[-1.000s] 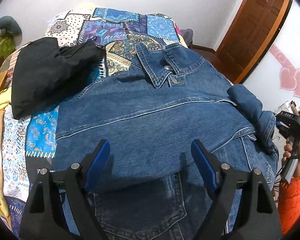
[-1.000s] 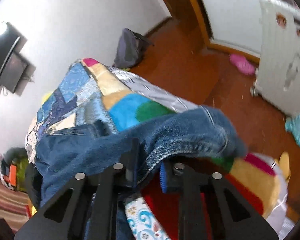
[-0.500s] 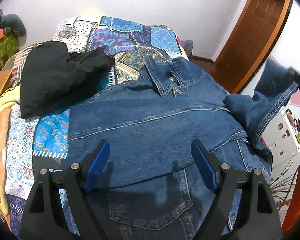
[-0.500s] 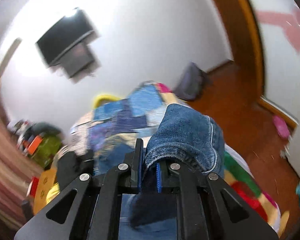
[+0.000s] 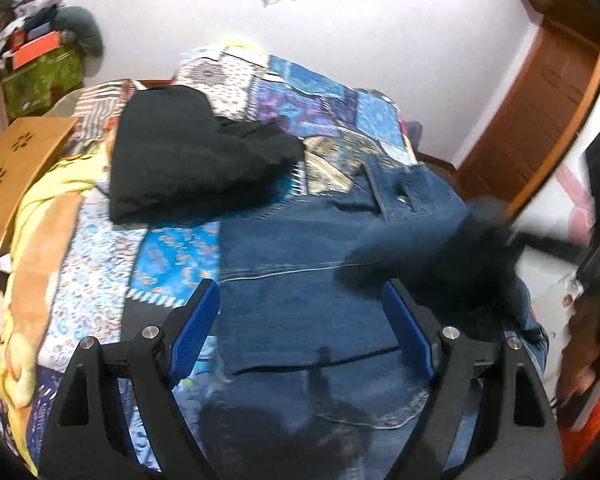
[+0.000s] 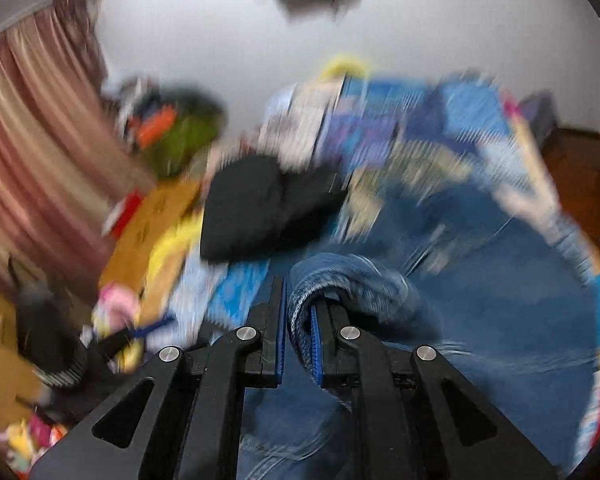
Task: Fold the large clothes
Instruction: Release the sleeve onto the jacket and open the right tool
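Note:
A blue denim jacket [image 5: 300, 272] lies spread back-up on a patchwork bed cover [image 5: 172, 256], collar toward the far wall. My left gripper [image 5: 300, 320] is open and empty, hovering above the jacket's lower back. My right gripper [image 6: 298, 320] is shut on the jacket's denim sleeve [image 6: 348, 280] and holds it over the jacket body [image 6: 480, 292]. In the left wrist view the sleeve [image 5: 432, 248] is a dark blur crossing in from the right. Both views are motion-blurred.
A folded black garment [image 5: 192, 168] lies on the bed left of the jacket's collar; it also shows in the right wrist view [image 6: 252, 208]. A yellow and tan blanket [image 5: 40, 240] and a cardboard box [image 5: 16, 160] sit at the left. A wooden door [image 5: 540, 112] stands right.
My right gripper has swung the sleeve up from the bed's right edge and leftward over the jacket's back. My left gripper has stayed open above the jacket and pulled back slightly.

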A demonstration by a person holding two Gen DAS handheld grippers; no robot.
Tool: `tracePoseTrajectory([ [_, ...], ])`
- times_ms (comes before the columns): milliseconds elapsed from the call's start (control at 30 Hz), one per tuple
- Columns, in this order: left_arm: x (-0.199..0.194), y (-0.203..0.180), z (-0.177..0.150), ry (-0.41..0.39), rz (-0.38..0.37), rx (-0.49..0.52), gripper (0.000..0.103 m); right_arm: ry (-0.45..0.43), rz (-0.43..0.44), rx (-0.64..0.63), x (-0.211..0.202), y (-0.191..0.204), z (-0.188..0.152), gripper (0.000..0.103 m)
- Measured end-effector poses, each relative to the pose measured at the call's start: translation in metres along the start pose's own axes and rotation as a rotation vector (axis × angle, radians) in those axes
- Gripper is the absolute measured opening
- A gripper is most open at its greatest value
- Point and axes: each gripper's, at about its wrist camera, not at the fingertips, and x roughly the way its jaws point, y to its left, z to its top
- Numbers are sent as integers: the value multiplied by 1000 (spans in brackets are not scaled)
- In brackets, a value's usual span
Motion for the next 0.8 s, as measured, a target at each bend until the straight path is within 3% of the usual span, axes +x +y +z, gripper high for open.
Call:
tracePoseTrajectory([
  [133, -4, 17, -1, -6, 28, -33, 83, 192, 33, 9, 49, 0, -26, 9],
  [300, -2, 26, -5, 6, 39, -55, 83, 259, 20, 13, 52, 3, -33, 13],
  [367, -1, 23, -4, 10, 34, -51, 83, 271, 22, 10, 46, 3, -32, 21],
  [433, -1, 17, -4, 10, 28, -38, 83, 264, 20, 0, 39, 3, -31, 36],
  [500, 0, 9, -3, 10, 22, -18, 83, 239, 2, -23, 27, 7, -31, 41],
  [667, 1, -15, 0, 11, 5, 42, 83, 87, -68, -23, -20, -6, -27, 41],
  [800, 5, -38, 3, 10, -8, 101, 83, -45, -197, 9, -64, -34, -27, 42],
])
